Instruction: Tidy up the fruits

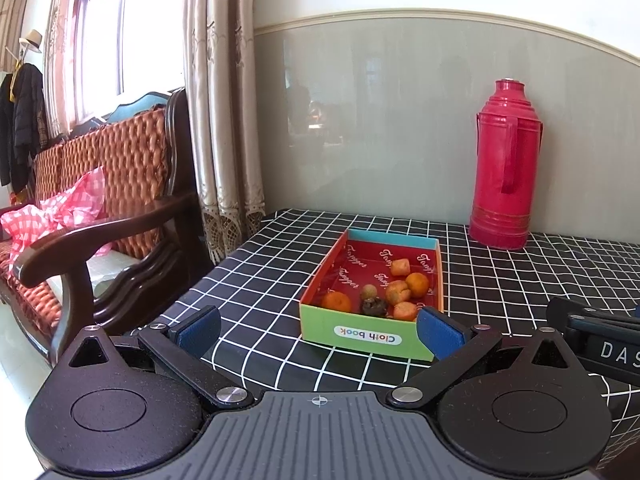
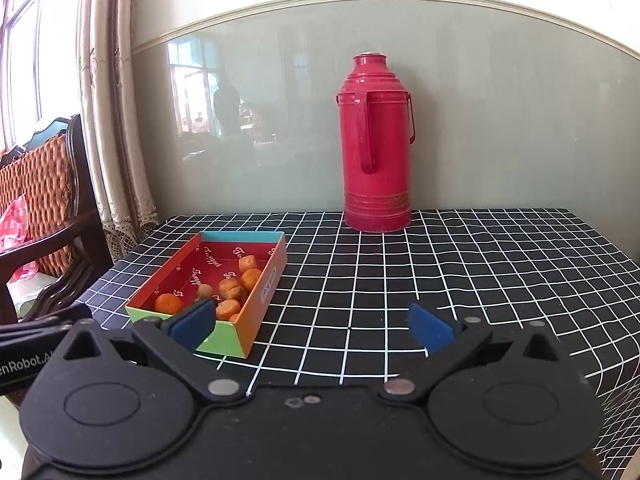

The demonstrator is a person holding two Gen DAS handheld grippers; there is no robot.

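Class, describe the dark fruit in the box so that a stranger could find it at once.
Start at the tall red thermos by the wall, then come forward across the checked tablecloth to the open box with the red lining. Among its orange fruits, the dark fruit lies near the front green wall, the only blackish, knobbly piece.

fruits (image 1: pixel 394 290) in box (image 1: pixel 370 336) | box on table (image 2: pixel 440 280) — thermos (image 2: pixel 376 148) behind, right
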